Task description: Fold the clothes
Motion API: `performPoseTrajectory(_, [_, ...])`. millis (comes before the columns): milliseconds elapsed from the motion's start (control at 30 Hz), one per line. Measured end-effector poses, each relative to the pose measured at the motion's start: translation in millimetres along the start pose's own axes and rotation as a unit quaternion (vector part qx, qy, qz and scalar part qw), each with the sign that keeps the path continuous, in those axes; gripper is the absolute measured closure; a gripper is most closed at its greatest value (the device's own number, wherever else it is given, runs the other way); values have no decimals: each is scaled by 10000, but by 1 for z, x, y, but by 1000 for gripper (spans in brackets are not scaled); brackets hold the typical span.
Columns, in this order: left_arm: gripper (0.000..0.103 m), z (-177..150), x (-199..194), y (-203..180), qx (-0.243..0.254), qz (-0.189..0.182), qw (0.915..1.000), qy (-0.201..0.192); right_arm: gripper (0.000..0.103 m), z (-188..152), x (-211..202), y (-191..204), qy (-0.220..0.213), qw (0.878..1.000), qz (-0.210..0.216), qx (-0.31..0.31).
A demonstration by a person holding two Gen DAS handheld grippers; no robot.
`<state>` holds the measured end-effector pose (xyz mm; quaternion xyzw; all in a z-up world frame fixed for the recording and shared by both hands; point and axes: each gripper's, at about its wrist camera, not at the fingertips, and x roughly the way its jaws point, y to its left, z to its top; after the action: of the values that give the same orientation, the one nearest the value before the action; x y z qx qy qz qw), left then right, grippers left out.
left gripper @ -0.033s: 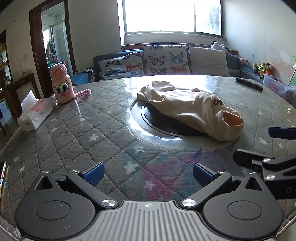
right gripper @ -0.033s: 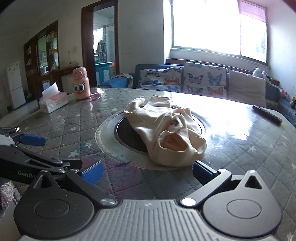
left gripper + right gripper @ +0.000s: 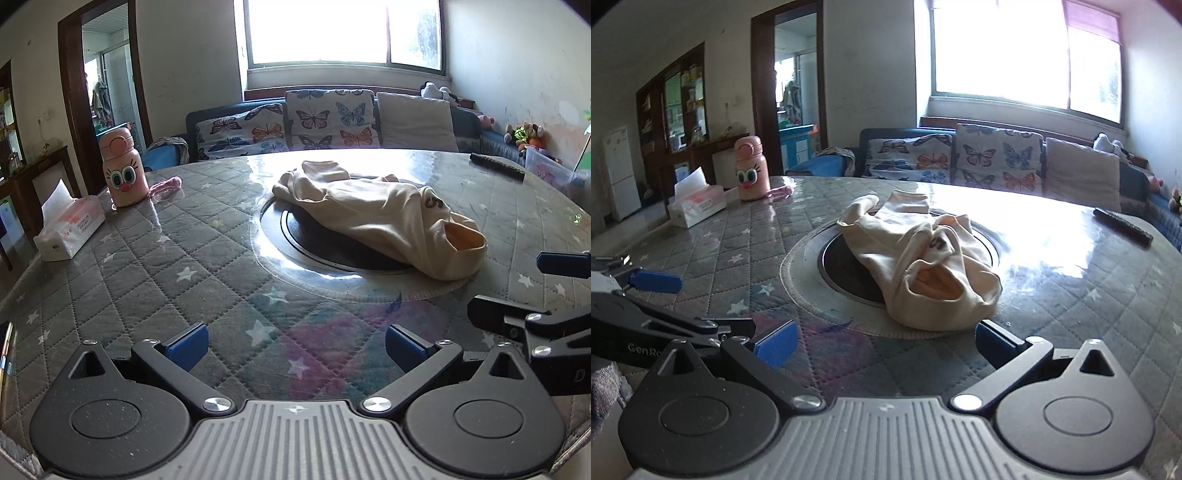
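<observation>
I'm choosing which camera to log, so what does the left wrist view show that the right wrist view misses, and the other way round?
Only the left wrist view: the clear plastic storage box at the far right.

Only the right wrist view: the white fridge and the dark wooden cabinet.

Both: the crumpled cream garment on the quilted grey table, the pink cartoon-face bottle, the tissue box, the black remote, and both open tools, left and right.
</observation>
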<state>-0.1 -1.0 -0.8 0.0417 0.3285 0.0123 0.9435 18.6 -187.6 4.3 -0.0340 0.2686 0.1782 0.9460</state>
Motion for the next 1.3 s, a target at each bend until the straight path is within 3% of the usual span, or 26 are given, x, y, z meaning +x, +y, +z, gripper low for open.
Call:
performPoseTrajectory(767, [0,-4,2,-10,51,114,9999,68,0,-8,-3,-2,219,9994,-175,178])
performPoseTrajectory(1300, [0,19,-8,-11,-100,-43,9981,-604,0,1,-12,-8,7,9991,-291,313])
